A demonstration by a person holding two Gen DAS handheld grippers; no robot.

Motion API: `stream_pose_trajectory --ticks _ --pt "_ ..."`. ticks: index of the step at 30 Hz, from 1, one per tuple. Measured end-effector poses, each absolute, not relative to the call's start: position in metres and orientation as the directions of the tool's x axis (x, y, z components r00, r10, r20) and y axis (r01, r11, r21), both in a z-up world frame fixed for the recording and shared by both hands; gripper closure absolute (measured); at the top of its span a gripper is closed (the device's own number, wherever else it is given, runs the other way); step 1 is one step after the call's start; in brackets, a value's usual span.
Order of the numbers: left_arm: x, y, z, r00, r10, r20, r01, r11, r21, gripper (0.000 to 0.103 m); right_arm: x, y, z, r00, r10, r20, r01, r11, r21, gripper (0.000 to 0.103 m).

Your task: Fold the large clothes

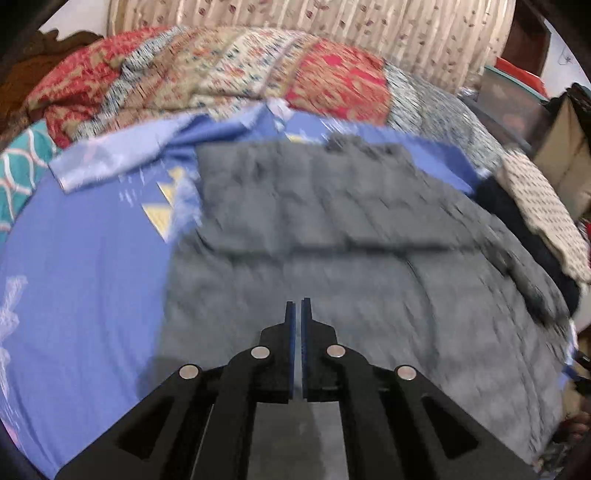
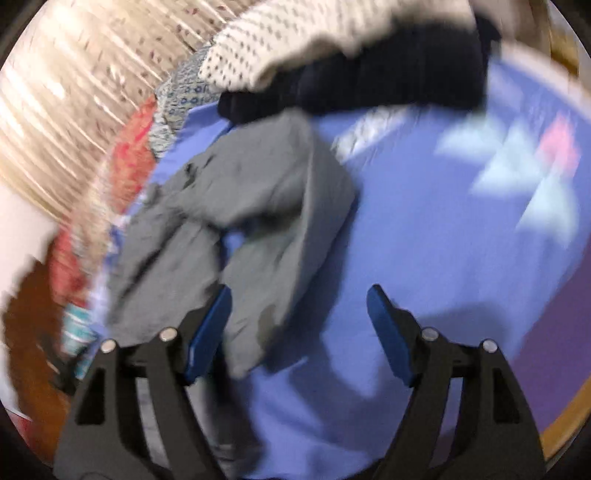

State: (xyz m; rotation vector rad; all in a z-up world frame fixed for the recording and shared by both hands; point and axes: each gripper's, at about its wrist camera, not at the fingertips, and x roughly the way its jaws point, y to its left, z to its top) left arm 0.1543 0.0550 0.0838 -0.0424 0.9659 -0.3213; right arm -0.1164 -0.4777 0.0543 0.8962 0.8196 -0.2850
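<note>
A big blue bed sheet (image 1: 85, 280) with pale triangle shapes covers the bed; at the far side lies a bumpy quilt (image 1: 207, 77) of red, cream and blue patches, and behind that hangs a pale curtain (image 1: 332, 22) with small dots.

On the sheet lies the grey garment (image 1: 332, 229); from the left wrist camera it looks spread out wide and mostly flat, filling the middle of the bed, with one fold line running across it. From the right wrist camera the same grey garment (image 2: 258, 206) looks bunched and wrinkled, though that picture is blurry, so its true shape there is hard to tell.

Past the grey cloth, at the far right edge of the bed, sits a small pile: a dark navy cloth (image 2: 369, 81) with a cream dotted cloth (image 2: 295, 33) on top.

The left gripper (image 1: 299, 306) hangs right over the near part of the grey garment; its two blue pads are almost pressed together, with only a thin slit between and nothing in it.

The right gripper (image 2: 299, 295) has its pads spread wide apart; the near end of the grey garment lies between them, closer to the left pad, and the blue sheet shows under the rest of the gap.
</note>
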Motion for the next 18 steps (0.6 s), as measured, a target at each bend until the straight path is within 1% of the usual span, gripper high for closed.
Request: stream_pose_trajectory --ticks 1,2,3,4,5,6,8,10,11,13,15,18 --pt "0.142 0.052 0.081 0.505 -0.297 -0.810 0.263 0.947 -0.184 0.077 -0.111 -0.468 0.033 0.668 0.189 -0.719 0.532 0.555 0.640 0.032" --pt "0.131 0.049 0.078 0.485 -0.307 -0.819 0.276 0.942 -0.190 0.077 -0.102 -0.455 0.023 0.665 0.229 -0.711 0.530 0.526 0.665 0.037" --pt "0.123 0.048 0.075 0.469 -0.314 -0.826 0.287 0.938 -0.194 0.077 -0.095 -0.445 0.007 0.670 0.300 -0.679 0.509 0.480 0.715 0.057" --pt "0.116 0.047 0.073 0.456 -0.310 -0.834 0.293 0.937 -0.188 0.077 -0.087 -0.437 0.000 0.670 0.332 -0.664 0.500 0.460 0.734 0.092" --pt "0.111 0.046 0.073 0.453 -0.305 -0.838 0.295 0.938 -0.182 0.077 -0.083 -0.434 -0.001 0.667 0.340 -0.663 0.502 0.453 0.737 0.099" --pt "0.104 0.049 0.073 0.453 -0.302 -0.839 0.297 0.938 -0.177 0.077 -0.083 -0.435 0.006 0.671 0.303 -0.676 0.516 0.464 0.720 0.099" --pt "0.094 0.061 0.079 0.474 -0.304 -0.826 0.285 0.941 -0.182 0.077 -0.094 -0.457 0.047 0.708 0.137 -0.693 0.545 0.517 0.659 0.099" --pt "0.091 0.078 0.082 0.487 -0.312 -0.816 0.262 0.943 -0.204 0.077 -0.102 -0.482 0.109 0.730 -0.026 -0.683 0.556 0.605 0.571 0.100" --pt "0.092 0.087 0.083 0.490 -0.316 -0.812 0.249 0.944 -0.216 0.077 -0.100 -0.488 0.139 0.744 -0.049 -0.667 0.532 0.647 0.546 0.100" --pt "0.092 0.107 0.083 0.495 -0.327 -0.805 0.213 0.944 -0.252 0.077 -0.084 -0.480 0.205 0.785 -0.022 -0.619 0.426 0.744 0.514 0.100" --pt "0.092 0.124 0.083 0.510 -0.334 -0.792 0.180 0.942 -0.282 0.077 -0.049 -0.453 0.256 0.799 0.051 -0.599 0.300 0.829 0.472 0.100" --pt "0.096 0.147 0.086 0.545 -0.348 -0.763 0.139 0.935 -0.328 0.077 0.010 -0.400 0.305 0.793 0.132 -0.594 0.146 0.907 0.396 0.100"
